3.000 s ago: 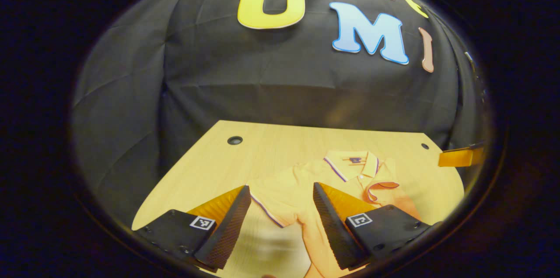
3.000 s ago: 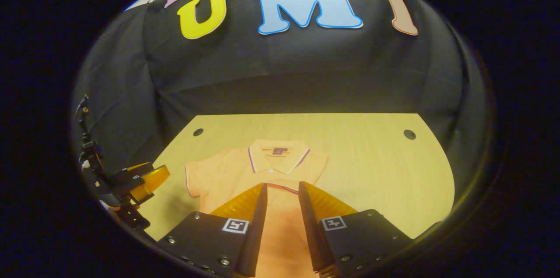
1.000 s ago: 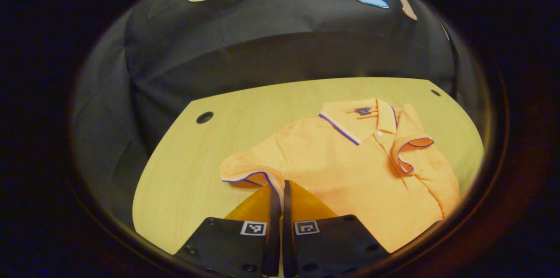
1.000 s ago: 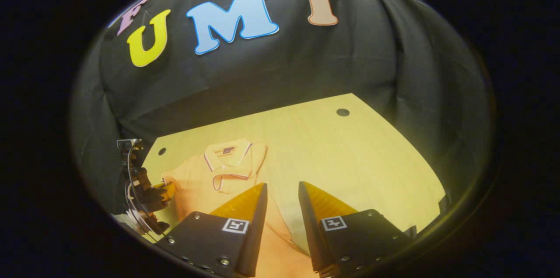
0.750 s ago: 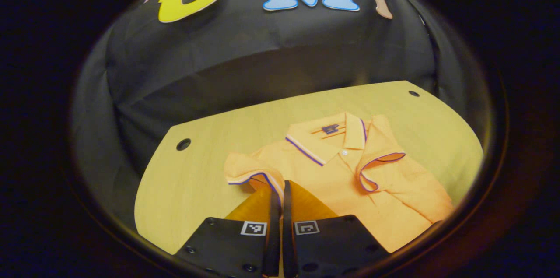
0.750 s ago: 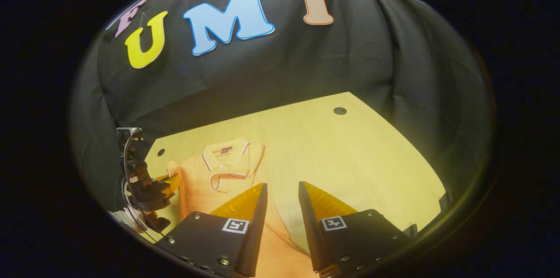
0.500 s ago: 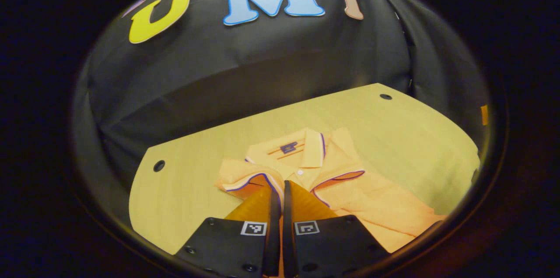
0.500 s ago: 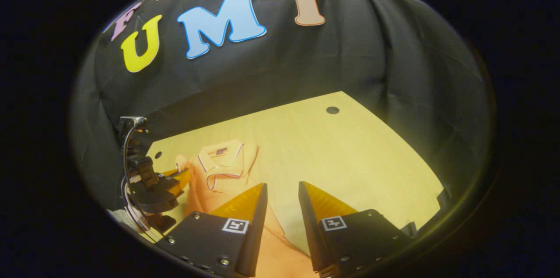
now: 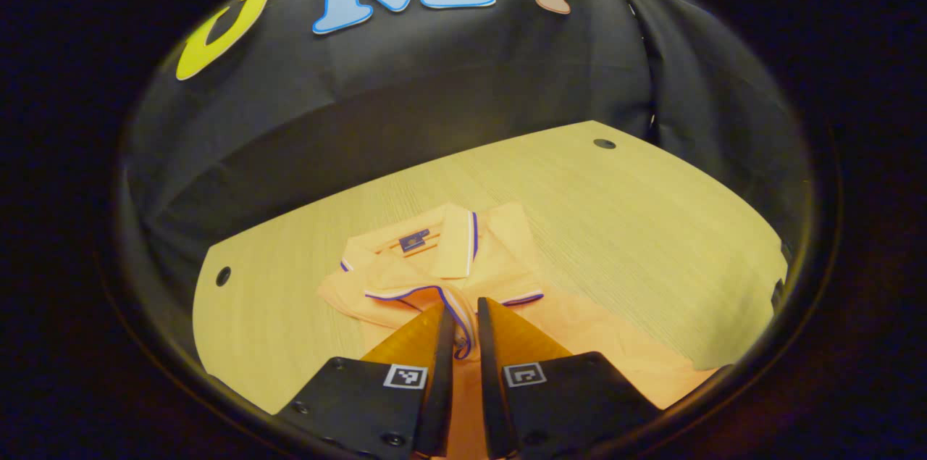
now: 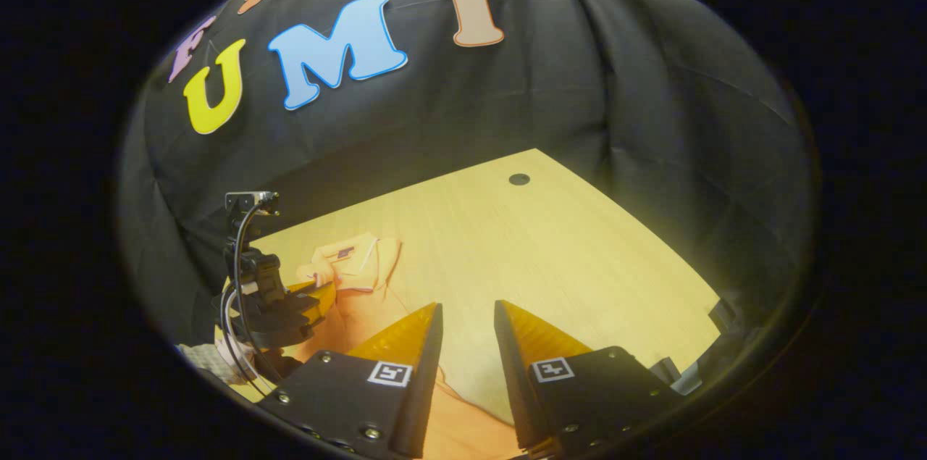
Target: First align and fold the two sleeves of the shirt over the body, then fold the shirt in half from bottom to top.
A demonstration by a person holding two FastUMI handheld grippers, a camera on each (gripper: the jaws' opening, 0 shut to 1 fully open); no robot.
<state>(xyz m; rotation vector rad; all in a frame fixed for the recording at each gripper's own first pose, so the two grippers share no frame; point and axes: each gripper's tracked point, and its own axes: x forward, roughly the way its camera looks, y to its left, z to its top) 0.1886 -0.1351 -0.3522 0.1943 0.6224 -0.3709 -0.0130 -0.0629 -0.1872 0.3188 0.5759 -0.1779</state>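
On the wooden surface [image 9: 615,228], the left gripper [image 9: 464,319] pinched the trimmed cuff of the left sleeve [image 9: 405,293] between nearly closed jaws, holding it over the chest of the orange shirt [image 9: 463,257], just below the collar [image 9: 452,235]. The right gripper [image 10: 467,322] hung with jaws parted, grasping nothing, beside the shirt's body. No containers were present.

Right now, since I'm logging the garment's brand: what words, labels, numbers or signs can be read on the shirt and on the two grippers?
Neck label inside the collar of the shirt: a dark patch, too small and blurred to read.
Square markers on the left gripper: black-and-white code patterns, no letters or numbers.
Square markers on the right gripper: the same kind of pattern, no text.
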